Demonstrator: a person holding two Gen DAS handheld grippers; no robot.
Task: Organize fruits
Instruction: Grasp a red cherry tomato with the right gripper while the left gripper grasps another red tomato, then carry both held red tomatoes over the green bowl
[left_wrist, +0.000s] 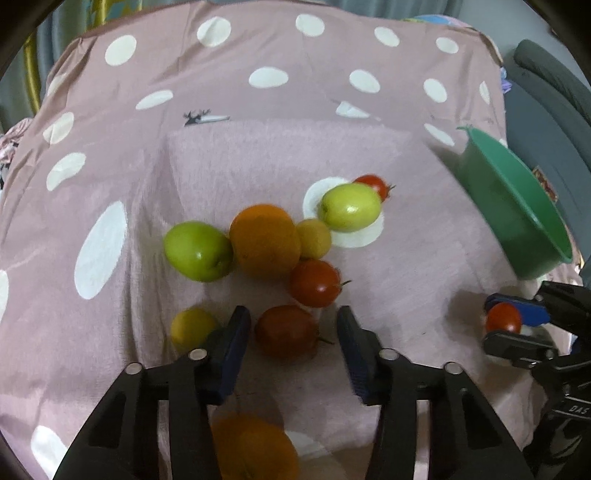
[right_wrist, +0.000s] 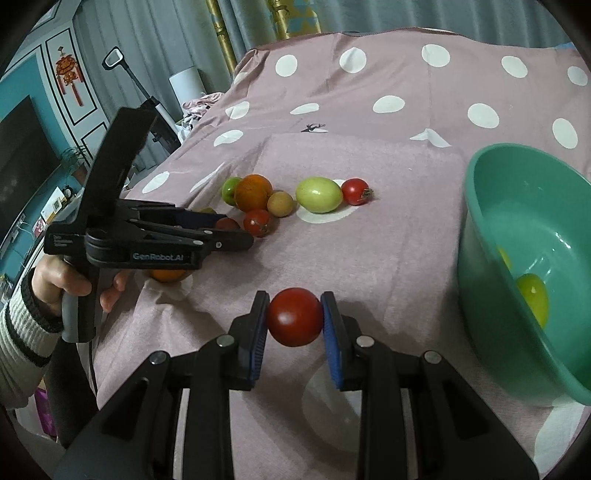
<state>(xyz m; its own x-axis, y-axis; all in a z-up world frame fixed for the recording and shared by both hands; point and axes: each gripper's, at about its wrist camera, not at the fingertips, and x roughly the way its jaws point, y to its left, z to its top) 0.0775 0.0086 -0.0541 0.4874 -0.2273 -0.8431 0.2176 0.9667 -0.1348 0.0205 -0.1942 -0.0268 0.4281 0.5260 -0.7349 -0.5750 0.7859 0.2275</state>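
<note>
1. While the right gripper (right_wrist: 294, 317) clamps a red tomato (right_wrist: 294, 316) firmly between its blue pads, that fruit hangs above the pink dotted cloth (right_wrist: 369, 122), just left of the green bowl (right_wrist: 476, 236).
2. Inside the bowl lies a yellow-green fruit (right_wrist: 533, 299) against the near wall, with a second yellowish one partly hidden by the rim.
3. On the left wrist view, the left gripper (left_wrist: 293, 334) points down at the cloth with its jaws partly apart and a dark red tomato (left_wrist: 286, 330) between them; small gaps show on both sides, so the pads do not press on it.
4. A small yellow fruit (left_wrist: 192, 326) lies just outside the left finger.
5. Beyond the fingertips lies the cluster: a second tomato (left_wrist: 314, 282), a large orange (left_wrist: 264, 240) touching a green apple (left_wrist: 197, 251) on its left and a small tan fruit (left_wrist: 314, 238) on its right.
6. Further right, a pale green fruit (left_wrist: 350, 207) rests on a white dot of the cloth, with a small tomato (left_wrist: 375, 184) just behind it.
7. Another orange (left_wrist: 255, 446) sits blurred beneath the left gripper's body, near the cloth's front edge.
8. From the right wrist view, a hand (right_wrist: 55, 280) in a striped sleeve (right_wrist: 18, 332) grasps the left gripper's handle.
</note>
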